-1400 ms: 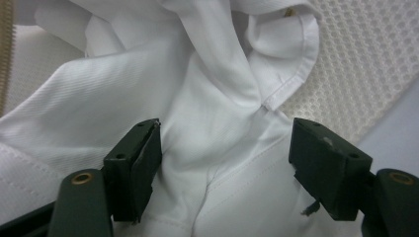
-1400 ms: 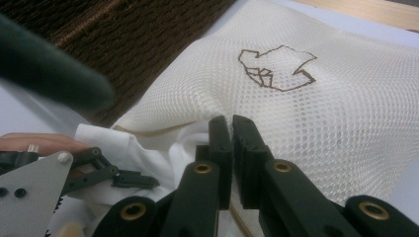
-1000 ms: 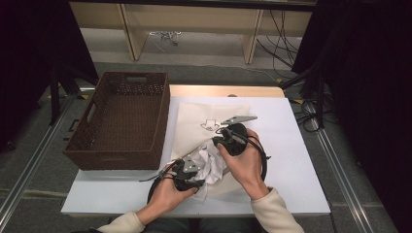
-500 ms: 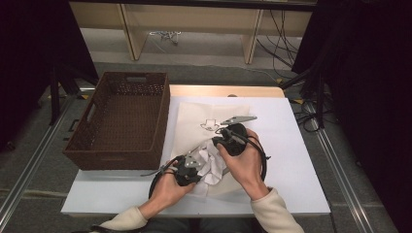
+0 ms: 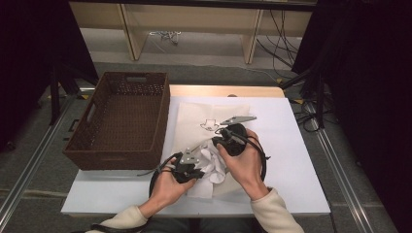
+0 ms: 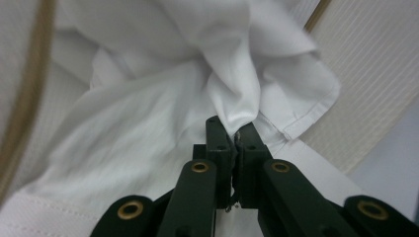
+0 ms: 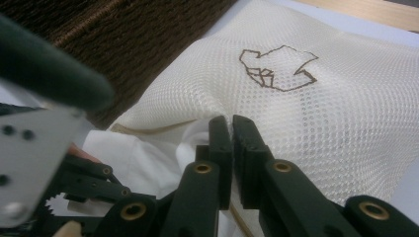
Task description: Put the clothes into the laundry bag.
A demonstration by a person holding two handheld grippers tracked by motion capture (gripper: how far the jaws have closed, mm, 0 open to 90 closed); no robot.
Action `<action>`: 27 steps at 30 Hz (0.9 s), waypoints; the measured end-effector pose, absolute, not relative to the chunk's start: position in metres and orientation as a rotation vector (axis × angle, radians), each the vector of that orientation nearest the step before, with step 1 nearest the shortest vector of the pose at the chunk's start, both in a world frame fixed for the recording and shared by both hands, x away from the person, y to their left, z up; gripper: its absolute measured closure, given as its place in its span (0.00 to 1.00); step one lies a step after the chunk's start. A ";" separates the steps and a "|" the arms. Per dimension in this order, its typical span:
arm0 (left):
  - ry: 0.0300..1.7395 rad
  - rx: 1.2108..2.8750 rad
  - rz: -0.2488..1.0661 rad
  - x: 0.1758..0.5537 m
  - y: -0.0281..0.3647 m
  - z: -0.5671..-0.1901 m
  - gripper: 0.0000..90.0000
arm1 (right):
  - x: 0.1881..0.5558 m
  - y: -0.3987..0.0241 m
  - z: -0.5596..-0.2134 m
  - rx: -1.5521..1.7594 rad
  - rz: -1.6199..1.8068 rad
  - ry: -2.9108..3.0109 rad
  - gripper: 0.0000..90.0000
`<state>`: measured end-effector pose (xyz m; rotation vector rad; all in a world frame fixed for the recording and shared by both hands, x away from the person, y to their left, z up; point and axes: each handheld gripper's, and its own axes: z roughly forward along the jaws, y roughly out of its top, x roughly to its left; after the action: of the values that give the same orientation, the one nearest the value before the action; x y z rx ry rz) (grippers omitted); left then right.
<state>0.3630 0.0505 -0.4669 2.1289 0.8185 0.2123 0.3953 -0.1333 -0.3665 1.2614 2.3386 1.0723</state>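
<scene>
From above, you are working at a white table [image 5: 291, 145] with its wooden strip along the far edge, standing on a grey floor beside a metal rail, with pale shelving and loose cables behind it and dark curtains on both sides. A brown wicker basket [image 5: 121, 121] is sitting on the table's left part. Just right of it a cream mesh bag [image 5: 194, 114] with a dark outline drawing is lying flat, and a crumpled white cloth [image 5: 211, 162] is bunching at its near end, between your hands. Your left gripper [image 5: 189, 167] is meeting the cloth from the left; your right gripper [image 5: 228, 141] is sitting at the bag's near edge.

In the left gripper view, the jaws have just been closing and are now pinching a fold of the white cloth [image 6: 232, 94], with the ribbed cream bag [image 6: 365, 84] lying at the right.

In the right gripper view, the jaws are standing nearly together, gripping the mesh bag [image 7: 316, 103] at its edge, the cloth [image 7: 148, 158] lying just below and the basket [image 7: 133, 44] rising behind.
</scene>
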 end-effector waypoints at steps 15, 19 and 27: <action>0.796 2.040 0.298 0.372 0.033 -0.455 0.96 | 0.392 -0.130 -0.365 1.296 1.077 2.345 0.98; 0.802 2.062 0.358 0.384 0.026 -0.465 0.96 | 0.393 -0.130 -0.367 1.242 1.086 2.331 0.98; 0.847 2.027 0.398 0.400 0.017 -0.479 0.95 | 0.395 -0.132 -0.366 1.224 1.082 2.347 0.98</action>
<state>0.3998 0.0175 -0.4794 2.0268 0.8469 0.3979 0.3947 -0.1325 -0.3663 1.2243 2.3471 1.0816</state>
